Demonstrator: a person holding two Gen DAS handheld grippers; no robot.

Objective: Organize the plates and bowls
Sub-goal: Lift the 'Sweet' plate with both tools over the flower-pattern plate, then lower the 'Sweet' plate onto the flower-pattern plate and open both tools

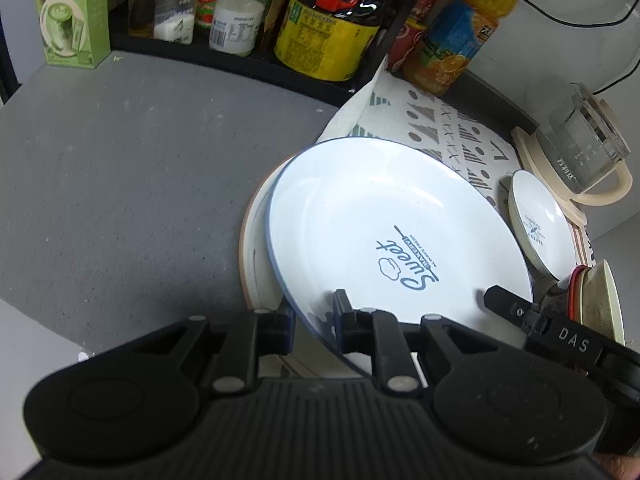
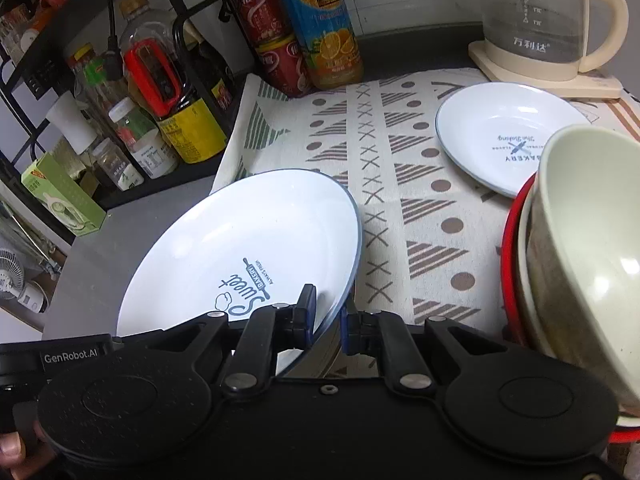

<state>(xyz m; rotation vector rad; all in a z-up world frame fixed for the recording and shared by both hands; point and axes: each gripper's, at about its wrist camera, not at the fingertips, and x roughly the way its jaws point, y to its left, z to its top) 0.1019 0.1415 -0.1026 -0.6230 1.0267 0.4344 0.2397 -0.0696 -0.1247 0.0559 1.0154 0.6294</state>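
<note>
A large white plate (image 1: 384,236) with a blue rim and "Sweet" print is held tilted over a brown-rimmed plate (image 1: 256,256) on the grey counter. My left gripper (image 1: 314,312) is shut on its near rim. My right gripper (image 2: 328,316) is also shut on the large plate's (image 2: 240,256) rim, and shows in the left wrist view (image 1: 504,300) at the plate's right edge. A small white plate (image 2: 504,136) lies on the patterned cloth. A cream bowl (image 2: 592,248) leans in a red-rimmed stack (image 2: 510,264) at the right.
A rack of bottles and jars (image 2: 160,92) stands at the back left. Cans and an orange juice bottle (image 2: 324,28) stand behind the cloth (image 2: 400,208). A glass kettle (image 2: 548,20) sits at the back right. A green carton (image 1: 72,12) stands on the counter (image 1: 132,184).
</note>
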